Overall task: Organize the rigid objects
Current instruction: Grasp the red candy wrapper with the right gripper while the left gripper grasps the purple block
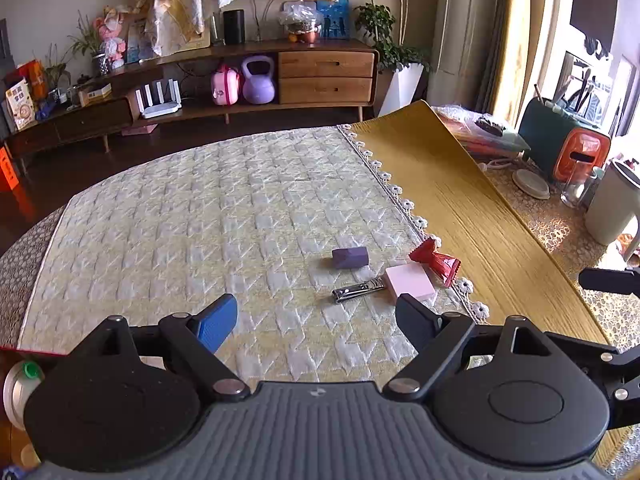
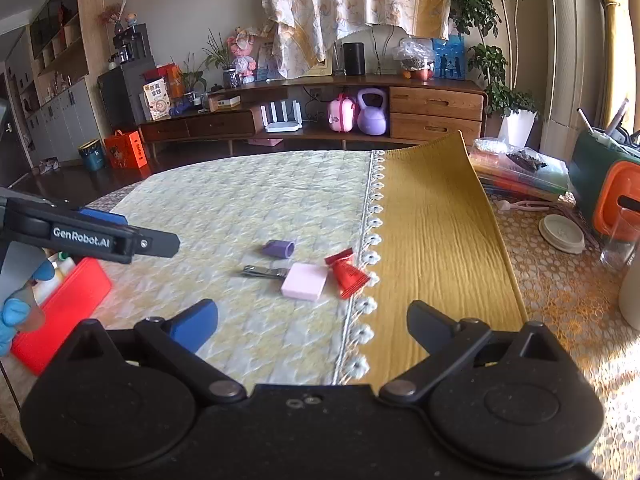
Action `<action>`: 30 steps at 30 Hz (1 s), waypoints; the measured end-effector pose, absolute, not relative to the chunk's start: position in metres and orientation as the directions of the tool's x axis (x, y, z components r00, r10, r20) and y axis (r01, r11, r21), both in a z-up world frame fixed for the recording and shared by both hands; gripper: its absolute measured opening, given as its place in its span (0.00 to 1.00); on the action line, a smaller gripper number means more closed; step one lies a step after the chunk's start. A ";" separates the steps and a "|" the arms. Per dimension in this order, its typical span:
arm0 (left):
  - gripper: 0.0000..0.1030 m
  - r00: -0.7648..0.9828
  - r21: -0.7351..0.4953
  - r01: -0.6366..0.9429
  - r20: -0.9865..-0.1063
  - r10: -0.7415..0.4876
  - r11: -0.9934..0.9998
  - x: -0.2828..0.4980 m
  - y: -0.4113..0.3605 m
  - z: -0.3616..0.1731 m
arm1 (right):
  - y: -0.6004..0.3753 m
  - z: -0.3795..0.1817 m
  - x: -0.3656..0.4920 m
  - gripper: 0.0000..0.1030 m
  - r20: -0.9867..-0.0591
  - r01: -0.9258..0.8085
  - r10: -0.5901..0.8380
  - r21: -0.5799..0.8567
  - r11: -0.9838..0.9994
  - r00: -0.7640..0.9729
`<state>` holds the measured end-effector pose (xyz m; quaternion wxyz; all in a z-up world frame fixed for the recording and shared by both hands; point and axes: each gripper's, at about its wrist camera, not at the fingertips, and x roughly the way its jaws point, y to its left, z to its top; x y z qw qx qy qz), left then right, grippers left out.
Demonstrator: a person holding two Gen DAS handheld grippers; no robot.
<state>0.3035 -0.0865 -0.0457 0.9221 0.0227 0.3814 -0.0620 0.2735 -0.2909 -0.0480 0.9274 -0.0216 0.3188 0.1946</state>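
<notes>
Several small objects lie together on the pale quilted cloth (image 1: pixel 200 232): a purple block (image 1: pixel 350 257) (image 2: pixel 279 248), a metal nail clipper (image 1: pixel 356 291) (image 2: pixel 265 271), a pink square block (image 1: pixel 410 282) (image 2: pixel 304 286) and a red wrapped candy (image 1: pixel 434 260) (image 2: pixel 346 271). My left gripper (image 1: pixel 316 322) is open and empty, just short of the clipper and pink block. My right gripper (image 2: pixel 312 326) is open and empty, a little short of the pink block. The left gripper also shows at the left edge of the right wrist view (image 2: pixel 100 236).
A mustard yellow mat (image 1: pixel 460 208) (image 2: pixel 432 240) lies right of the quilted cloth, with a lace trim between. A red tray (image 2: pixel 60 312) sits at the table's left edge. Right side holds a round lid (image 2: pixel 561 234), a glass (image 2: pixel 618 248), an orange-green box (image 1: pixel 568 148) and stacked packets.
</notes>
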 end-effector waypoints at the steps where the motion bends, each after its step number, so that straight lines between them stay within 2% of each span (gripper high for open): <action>1: 0.84 0.699 0.014 0.137 -0.710 -0.087 0.991 0.310 -0.091 -0.050 | -0.291 -0.050 0.279 0.97 -0.600 -0.382 0.347 0.074 0.921 0.721; 11: 0.84 0.666 0.039 0.119 -0.745 -0.050 0.992 0.361 -0.116 -0.089 | -0.293 -0.079 0.332 0.84 -0.619 -0.395 0.302 -0.014 0.919 0.725; 14: 0.84 0.651 0.030 0.101 -0.758 -0.043 0.994 0.376 -0.118 -0.098 | -0.291 -0.086 0.345 0.75 -0.635 -0.401 0.310 0.001 0.916 0.707; 18: 0.84 0.641 0.008 0.086 -0.766 -0.049 0.996 0.392 -0.120 -0.108 | -0.289 -0.094 0.359 0.70 -0.638 -0.401 0.326 0.028 0.915 0.698; 30: 0.84 0.626 -0.029 0.042 -0.779 -0.049 0.999 0.420 -0.125 -0.130 | -0.278 -0.109 0.386 0.48 -0.658 -0.410 0.341 0.054 0.910 0.671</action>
